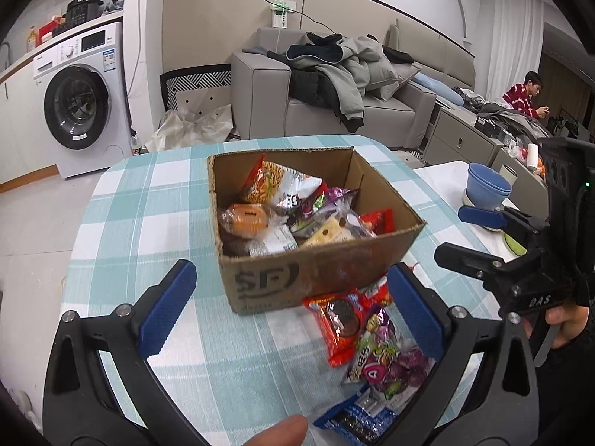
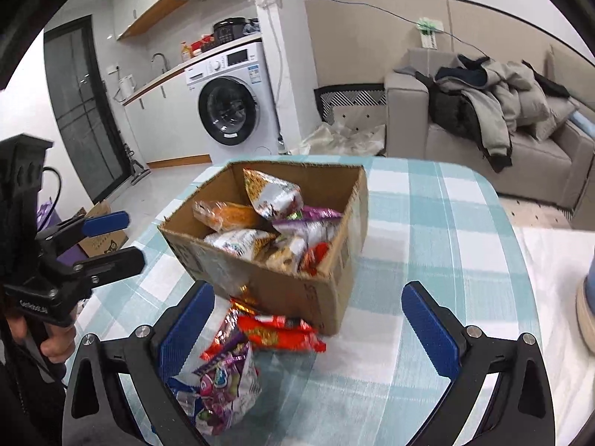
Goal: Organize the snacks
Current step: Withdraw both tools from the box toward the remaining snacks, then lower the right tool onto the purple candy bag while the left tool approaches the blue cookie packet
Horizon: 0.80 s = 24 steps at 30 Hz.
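Your left gripper (image 1: 293, 312) hung wide open and empty above the teal-and-white checked tablecloth (image 1: 141, 215), its blue-padded fingers (image 1: 167, 312) spread on either side of the near wall of the open brown cardboard box (image 1: 297, 278). Your right gripper (image 2: 308, 330) was just as wide open, gripping nothing, and pointed at the same box (image 2: 327, 290) from the other side.

The box stood on the cloth, packed with snacks: an orange-and-silver noodle packet (image 1: 275, 182) leaned against the back, an orange wrapped bun (image 1: 245, 219) lay to its left, and purple-and-silver packets (image 1: 319, 204) lay toward the right wall.

Outside the box, against its near wall, you had a loose pile on the cloth. A red cookie packet (image 1: 338, 319) lay closest to the box, a purple-and-pink candy bag (image 1: 390, 364) lay just nearer to you and touching it, and a blue cookie packet (image 1: 357, 420) sat nearest the lens. From the right wrist, a red packet (image 2: 282, 334) touched the box's base, with the candy bag (image 2: 227, 386) in front of it, beside your gripper's left finger.

A stack of blue bowls (image 1: 487, 189) sat off the table's right edge on a white surface.
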### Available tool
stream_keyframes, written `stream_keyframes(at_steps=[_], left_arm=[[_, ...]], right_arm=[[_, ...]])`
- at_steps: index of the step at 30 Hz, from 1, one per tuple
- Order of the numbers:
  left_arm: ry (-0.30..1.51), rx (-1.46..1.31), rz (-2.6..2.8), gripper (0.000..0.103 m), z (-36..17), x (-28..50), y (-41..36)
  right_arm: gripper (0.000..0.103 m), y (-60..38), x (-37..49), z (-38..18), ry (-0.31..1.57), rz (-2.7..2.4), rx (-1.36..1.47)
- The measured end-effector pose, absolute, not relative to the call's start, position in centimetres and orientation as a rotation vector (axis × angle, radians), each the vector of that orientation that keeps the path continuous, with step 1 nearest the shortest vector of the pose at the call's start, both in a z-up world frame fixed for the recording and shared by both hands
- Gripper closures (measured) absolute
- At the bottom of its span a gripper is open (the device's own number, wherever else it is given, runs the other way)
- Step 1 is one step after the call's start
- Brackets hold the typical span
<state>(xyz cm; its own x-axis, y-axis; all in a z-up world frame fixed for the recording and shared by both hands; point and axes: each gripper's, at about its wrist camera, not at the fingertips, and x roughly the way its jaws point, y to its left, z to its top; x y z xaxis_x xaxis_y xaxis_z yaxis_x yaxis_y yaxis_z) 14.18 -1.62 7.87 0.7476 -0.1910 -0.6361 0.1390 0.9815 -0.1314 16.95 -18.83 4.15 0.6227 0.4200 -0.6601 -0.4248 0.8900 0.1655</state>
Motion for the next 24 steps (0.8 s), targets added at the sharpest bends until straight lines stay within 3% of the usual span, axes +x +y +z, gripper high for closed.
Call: stream_keyframes(at_steps=[24], left_arm=[[0.795, -0.090, -0.168, 0.001, 2.5, 7.0, -2.7]], right_arm=[[0.000, -18.4, 11.0, 2.2, 0.768, 0.471, -0.037]])
